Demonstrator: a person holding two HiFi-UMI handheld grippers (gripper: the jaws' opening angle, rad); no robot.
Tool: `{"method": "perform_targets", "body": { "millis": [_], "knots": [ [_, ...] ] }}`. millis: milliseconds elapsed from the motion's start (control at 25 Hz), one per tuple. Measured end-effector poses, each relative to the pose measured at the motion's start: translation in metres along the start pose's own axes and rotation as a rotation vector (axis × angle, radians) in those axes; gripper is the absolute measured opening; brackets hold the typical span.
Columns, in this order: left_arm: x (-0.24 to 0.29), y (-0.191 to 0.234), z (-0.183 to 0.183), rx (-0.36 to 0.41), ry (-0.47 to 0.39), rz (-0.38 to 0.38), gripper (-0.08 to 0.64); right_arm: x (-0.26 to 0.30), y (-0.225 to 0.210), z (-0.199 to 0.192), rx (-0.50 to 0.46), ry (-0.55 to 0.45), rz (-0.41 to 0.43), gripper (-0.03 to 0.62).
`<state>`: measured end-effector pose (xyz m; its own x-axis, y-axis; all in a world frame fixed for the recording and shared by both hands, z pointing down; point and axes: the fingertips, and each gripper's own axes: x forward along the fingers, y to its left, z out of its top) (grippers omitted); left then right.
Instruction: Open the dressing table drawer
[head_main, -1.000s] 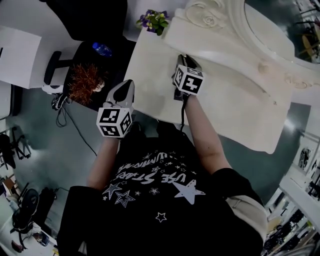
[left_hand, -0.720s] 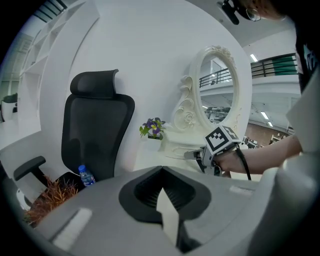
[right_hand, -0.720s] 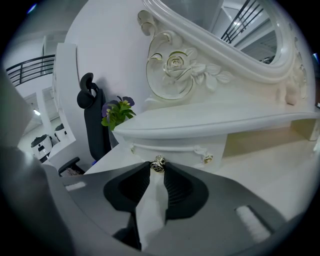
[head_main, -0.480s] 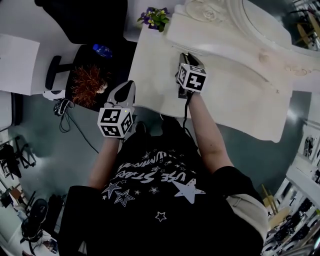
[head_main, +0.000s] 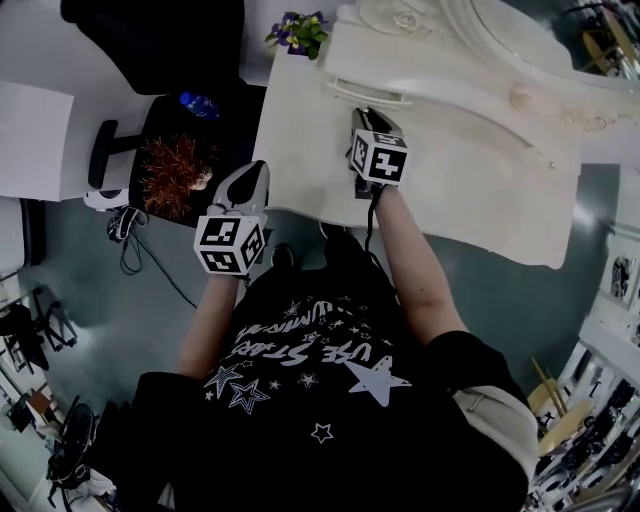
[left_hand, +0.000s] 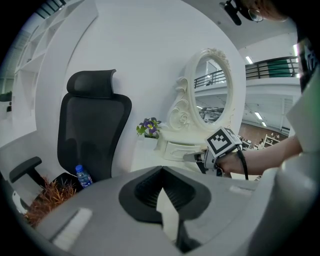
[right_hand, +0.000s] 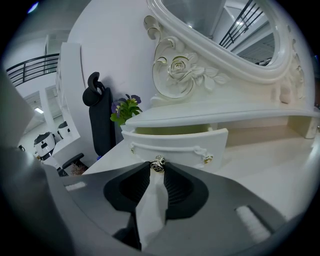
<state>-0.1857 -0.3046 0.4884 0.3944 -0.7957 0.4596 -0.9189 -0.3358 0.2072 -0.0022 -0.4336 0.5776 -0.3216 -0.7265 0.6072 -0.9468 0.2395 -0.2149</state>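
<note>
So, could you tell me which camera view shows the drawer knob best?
The right gripper view: the knob sits close up, pinched in the right gripper. In the head view that gripper covers it; the left gripper view shows only the drawer front.

Right claw (right_hand: 158, 165) clamped, arm outstretched; left claw (left_hand: 161, 172) closed, empty.

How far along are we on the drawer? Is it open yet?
Done: the right tool is shut on the knob, and the drawer already stands partly out, its inside showing above the front panel. In hand: the pull on that knob. Left: drawing it out further. The left tool hangs shut and empty beside the dressing table.
</note>
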Motion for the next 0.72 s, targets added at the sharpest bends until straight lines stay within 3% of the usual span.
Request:
{"method": "perform_targets", "body": {
  "millis": [720],
  "knots": [
    [-0.014, -0.006, -0.008, 0.009, -0.001, -0.031, 0.002, -0.021, 0.008, -0.021, -0.006, 0.015, 0.019, 0.118]
  ]
}}
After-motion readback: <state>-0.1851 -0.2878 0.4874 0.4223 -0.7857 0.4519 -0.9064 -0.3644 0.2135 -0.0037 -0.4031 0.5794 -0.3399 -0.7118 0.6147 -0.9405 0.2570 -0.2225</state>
